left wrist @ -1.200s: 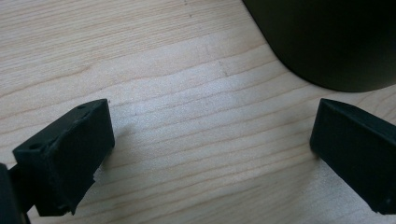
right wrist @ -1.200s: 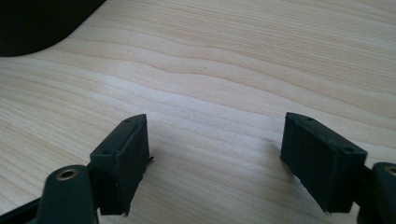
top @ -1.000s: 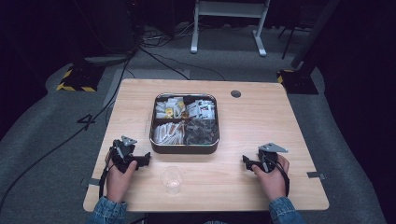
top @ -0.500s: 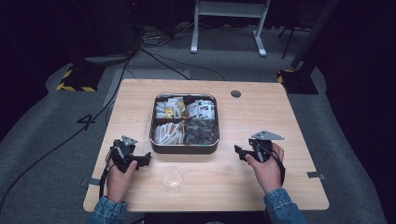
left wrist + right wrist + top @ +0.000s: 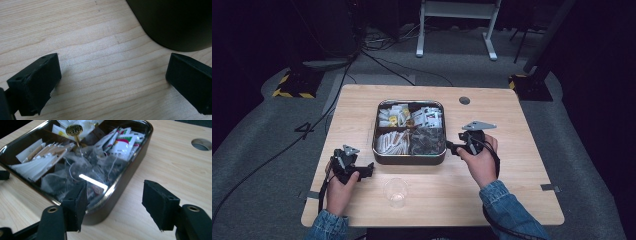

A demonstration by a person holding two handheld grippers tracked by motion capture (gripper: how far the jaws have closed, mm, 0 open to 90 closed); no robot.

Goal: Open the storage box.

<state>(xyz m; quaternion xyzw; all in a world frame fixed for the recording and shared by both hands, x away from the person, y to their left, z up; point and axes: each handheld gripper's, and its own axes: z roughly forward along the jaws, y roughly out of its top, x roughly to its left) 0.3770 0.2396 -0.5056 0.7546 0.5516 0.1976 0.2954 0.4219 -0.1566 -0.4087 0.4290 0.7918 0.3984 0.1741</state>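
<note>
A dark metal tin (image 5: 409, 159) stands mid-table, divided into compartments of white sachets (image 5: 37, 165), mesh tea bags (image 5: 82, 167) and printed packets (image 5: 125, 143). My right gripper (image 5: 452, 148) hovers at the tin's right front corner, pointing at it. Its jaws stand apart over the tin's rim (image 5: 120, 187); they have just been closing a little, with nothing gripped between them. My left gripper (image 5: 368, 170) rests low on the table by the tin's left front corner, open and empty (image 5: 112, 82), with the tin's dark wall (image 5: 175, 22) just beyond it.
A clear glass cup (image 5: 396, 191) stands near the table's front edge between my hands. A round cable hole (image 5: 464, 100) lies behind the tin on the right. A gold-headed stick (image 5: 74, 130) stands in a far compartment. Bare wood (image 5: 522, 190) stretches to the right.
My right hand has lifted off the table and moved left and forward to the tin's right front corner. The left hand has stayed put.
</note>
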